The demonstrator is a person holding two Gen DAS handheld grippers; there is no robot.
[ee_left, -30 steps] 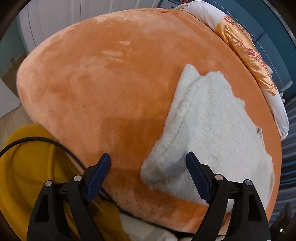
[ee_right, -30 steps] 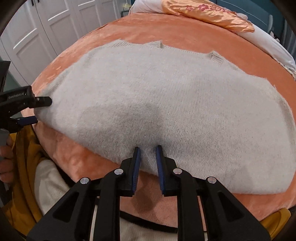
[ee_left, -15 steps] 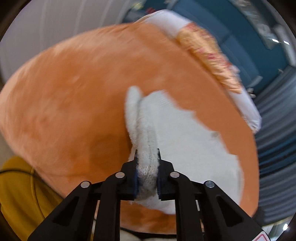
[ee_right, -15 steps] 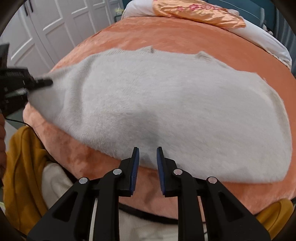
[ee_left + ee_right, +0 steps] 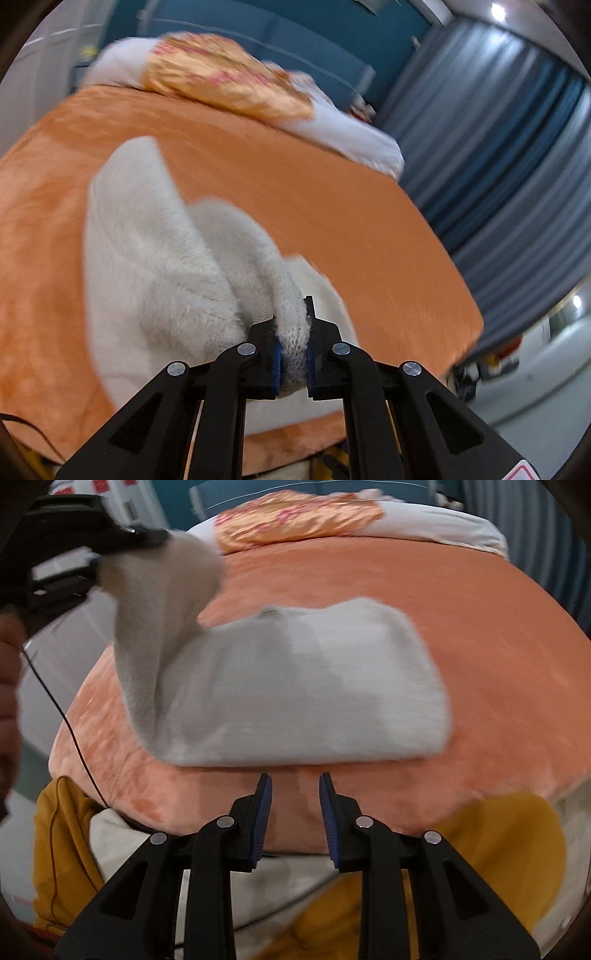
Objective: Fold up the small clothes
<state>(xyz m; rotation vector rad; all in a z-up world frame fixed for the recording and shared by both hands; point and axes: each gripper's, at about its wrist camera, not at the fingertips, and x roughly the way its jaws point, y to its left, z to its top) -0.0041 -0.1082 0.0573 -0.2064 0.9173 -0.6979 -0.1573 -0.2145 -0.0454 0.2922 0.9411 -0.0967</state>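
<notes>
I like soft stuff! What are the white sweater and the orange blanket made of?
The white sweater looks like fuzzy knitted yarn, maybe wool or acrylic: tiny knit loops show where the left tool pinches it. The orange blanket looks like plush fleece or velvet, with a soft, patchy sheen.

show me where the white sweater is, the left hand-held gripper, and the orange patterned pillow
white sweater (image 5: 295,701), right wrist view, flat middle of the knit.
left hand-held gripper (image 5: 293,360), left wrist view, between its fingertips, clamped on a sweater fold.
orange patterned pillow (image 5: 295,520), right wrist view, its top face.
</notes>
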